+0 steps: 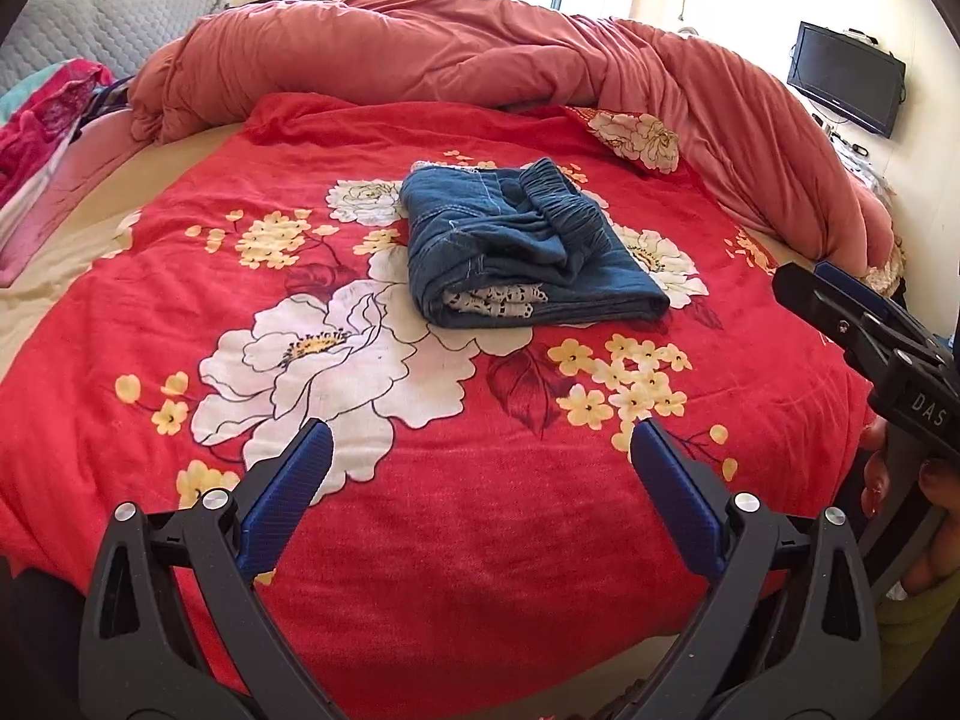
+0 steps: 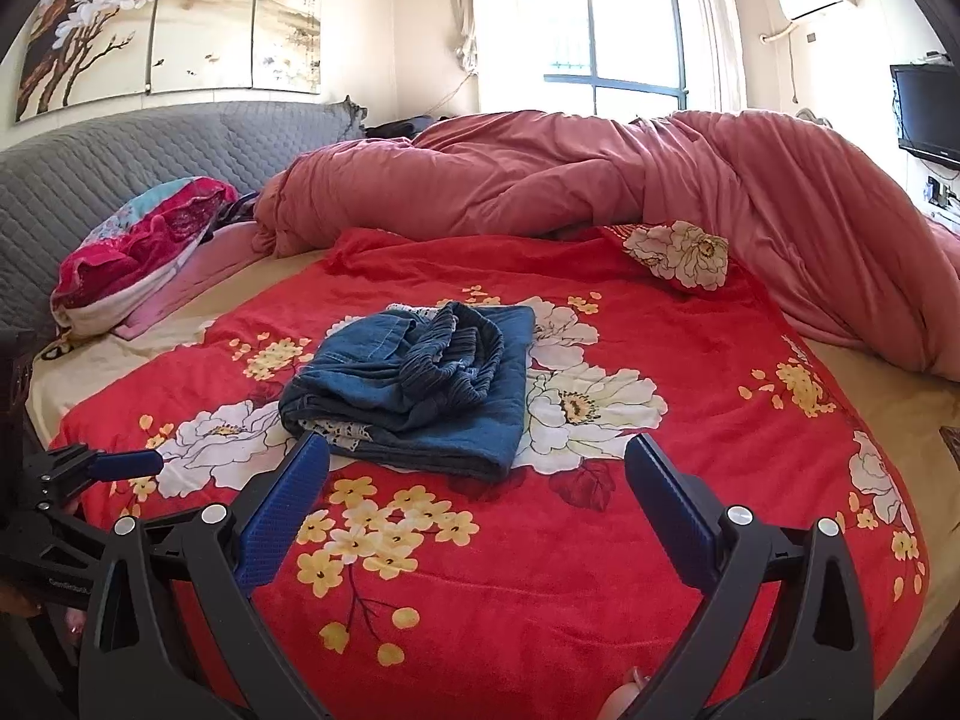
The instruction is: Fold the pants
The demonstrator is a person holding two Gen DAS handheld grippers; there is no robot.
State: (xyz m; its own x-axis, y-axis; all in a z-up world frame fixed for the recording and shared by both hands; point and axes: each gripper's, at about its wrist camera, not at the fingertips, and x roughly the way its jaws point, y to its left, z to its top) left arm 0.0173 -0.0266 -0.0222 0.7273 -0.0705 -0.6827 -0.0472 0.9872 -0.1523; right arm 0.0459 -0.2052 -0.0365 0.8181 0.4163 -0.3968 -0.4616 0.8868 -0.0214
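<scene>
folded pants [image 1: 528, 246] on blanket [image 1: 420, 480] (grippers apart)

Both views are bright with daylight from the window [image 2: 609, 54] at the far side of the room, whose panes are blown out to near white, and the walls around it look washed and hazy. The red floral blanket [image 1: 480, 420] is evenly lit, with only soft, faint shadows. Fisheye distortion bows the bed outward and curves the walls, dark vignetting fills the corners, and the centre stays fairly sharp.
</scene>
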